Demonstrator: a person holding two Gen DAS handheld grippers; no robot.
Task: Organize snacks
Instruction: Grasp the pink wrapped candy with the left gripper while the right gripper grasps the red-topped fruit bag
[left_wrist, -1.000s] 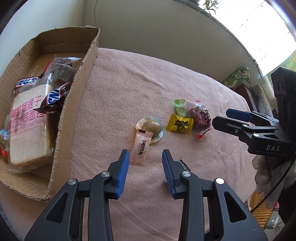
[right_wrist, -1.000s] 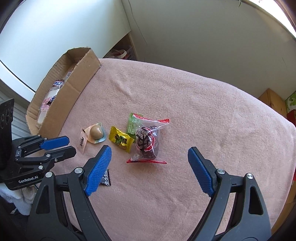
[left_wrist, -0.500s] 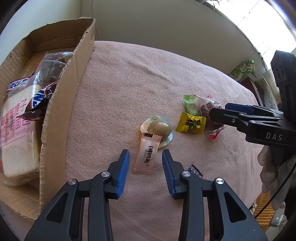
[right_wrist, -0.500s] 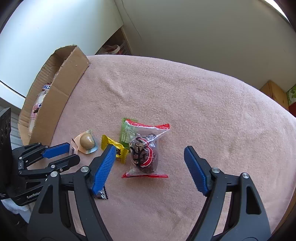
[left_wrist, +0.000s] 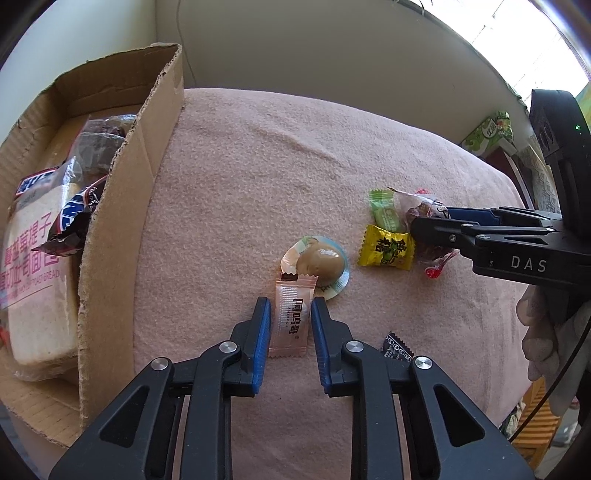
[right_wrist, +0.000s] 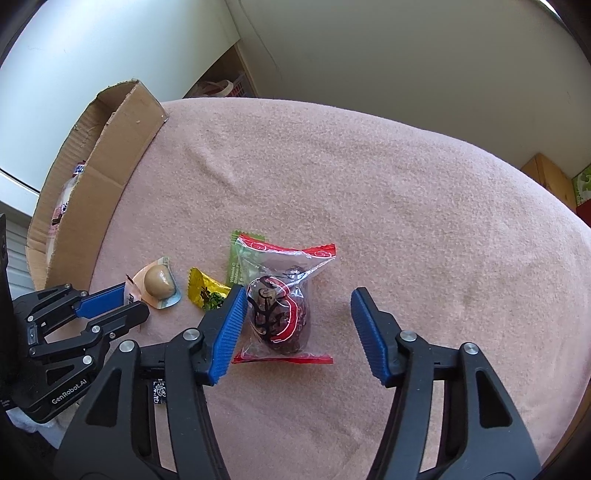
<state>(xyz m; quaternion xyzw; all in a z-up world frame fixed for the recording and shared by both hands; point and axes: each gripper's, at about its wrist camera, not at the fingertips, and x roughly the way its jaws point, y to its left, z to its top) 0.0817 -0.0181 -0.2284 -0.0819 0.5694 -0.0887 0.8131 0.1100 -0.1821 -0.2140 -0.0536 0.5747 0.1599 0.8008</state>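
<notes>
A pink sachet (left_wrist: 291, 321) lies on the pink cloth between the blue pads of my left gripper (left_wrist: 290, 302). Its jaws are closing, and the pads meet the sachet's two long edges. Just beyond it sits a sealed brown egg (left_wrist: 319, 262), then a yellow candy (left_wrist: 386, 247) and a green candy (left_wrist: 386, 212). My right gripper (right_wrist: 298, 291) hangs over a clear red-edged bag with a dark fruit (right_wrist: 279, 310). These jaws are also closing: the left pad (right_wrist: 231, 325) is at the bag's side and the right pad stands apart.
An open cardboard box (left_wrist: 122, 221) stands at the left with a bread loaf (left_wrist: 33, 280) and a chocolate bar (left_wrist: 74, 221) inside. A small black packet (left_wrist: 397, 345) lies by my left gripper. A gloved hand (left_wrist: 546, 332) holds the right gripper.
My left gripper slid forward until the pink sachet lay between its pads, then narrowed onto it. My right gripper sank over the clear bag and its jaws drew closer together.
</notes>
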